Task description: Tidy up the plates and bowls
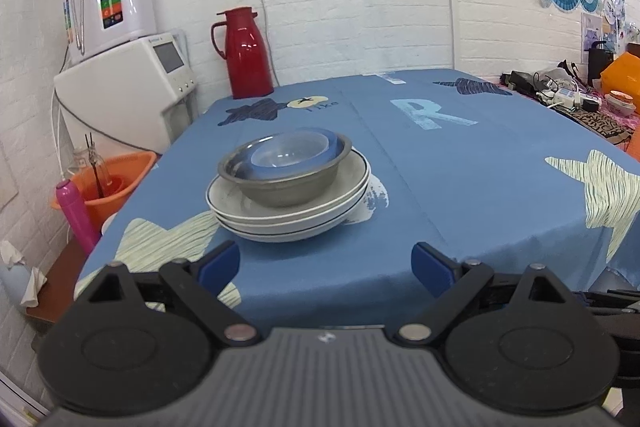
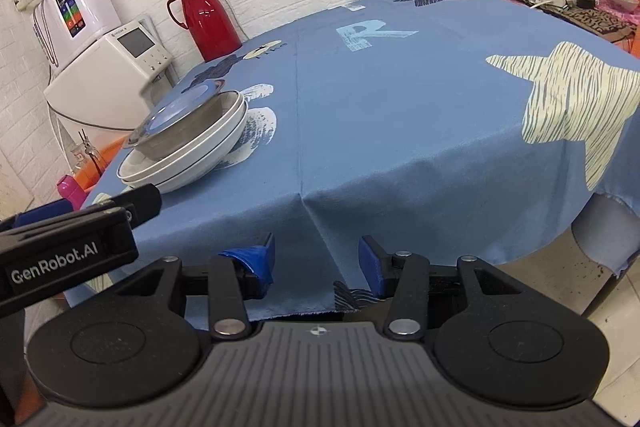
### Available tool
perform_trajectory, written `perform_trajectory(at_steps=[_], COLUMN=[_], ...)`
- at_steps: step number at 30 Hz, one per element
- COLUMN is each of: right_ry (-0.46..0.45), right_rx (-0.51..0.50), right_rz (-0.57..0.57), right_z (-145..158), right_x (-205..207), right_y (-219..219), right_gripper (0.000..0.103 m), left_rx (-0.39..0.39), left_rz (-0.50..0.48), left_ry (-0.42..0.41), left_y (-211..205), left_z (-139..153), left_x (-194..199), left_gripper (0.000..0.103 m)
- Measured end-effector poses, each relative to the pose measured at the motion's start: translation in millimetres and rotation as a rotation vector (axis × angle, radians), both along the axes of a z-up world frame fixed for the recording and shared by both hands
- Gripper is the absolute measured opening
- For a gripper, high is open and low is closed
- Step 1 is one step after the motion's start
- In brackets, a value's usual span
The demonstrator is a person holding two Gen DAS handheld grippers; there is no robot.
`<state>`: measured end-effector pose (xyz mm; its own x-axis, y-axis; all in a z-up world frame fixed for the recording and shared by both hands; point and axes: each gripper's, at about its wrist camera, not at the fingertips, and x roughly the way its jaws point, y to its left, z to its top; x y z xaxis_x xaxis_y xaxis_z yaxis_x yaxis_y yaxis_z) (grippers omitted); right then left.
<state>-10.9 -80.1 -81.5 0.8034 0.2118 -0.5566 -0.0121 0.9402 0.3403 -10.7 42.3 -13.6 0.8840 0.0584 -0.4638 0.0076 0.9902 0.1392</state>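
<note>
Stack sits near the left front part of the bench [image 1: 480, 163], on the blue star-print cloth: two white plates [image 1: 288, 215] nested, a steel bowl [image 1: 284, 175] on top of them, a blue-rimmed clear bowl [image 1: 298, 151] inside the steel one. In the right wrist view the same stack shows at left, steel bowl [image 2: 180, 135] tilted by the lens, plates [image 2: 188, 159] under it.

Left tongs [image 1: 326, 261] released, jaws wide apart, nothing between them, hanging just off the near bench edge, facing the stack but apart from it.

Right tongs [image 2: 316, 259] also released, gap narrower, empty, below the bench edge at the cloth overhang, well apart from the stack.

Red thermos [image 1: 244, 53] at the far left corner by the wall. Orange basin [image 1: 108, 183] off the bench's left side.
</note>
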Motion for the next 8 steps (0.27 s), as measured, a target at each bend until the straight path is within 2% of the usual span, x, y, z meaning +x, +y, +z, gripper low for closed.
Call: perform_trajectory(at_steps=[3,8], right_ry=[-0.003,0.004], right_rx=[-0.007,-0.001], right_rz=[-0.006,-0.007], right_z=[0.1,-1.2], right_x=[-0.1,1.3], right_y=[-0.8,-2.3], right_gripper=[0.031,0.032], left_rx=[0.015,0.004], left_rz=[0.016,0.015], left_ry=[-0.034,-0.026], left_y=[-0.2,1.8], left_z=[1.9,3.6], left_x=[-2.6,-1.4], left_gripper=[0.093,0.093])
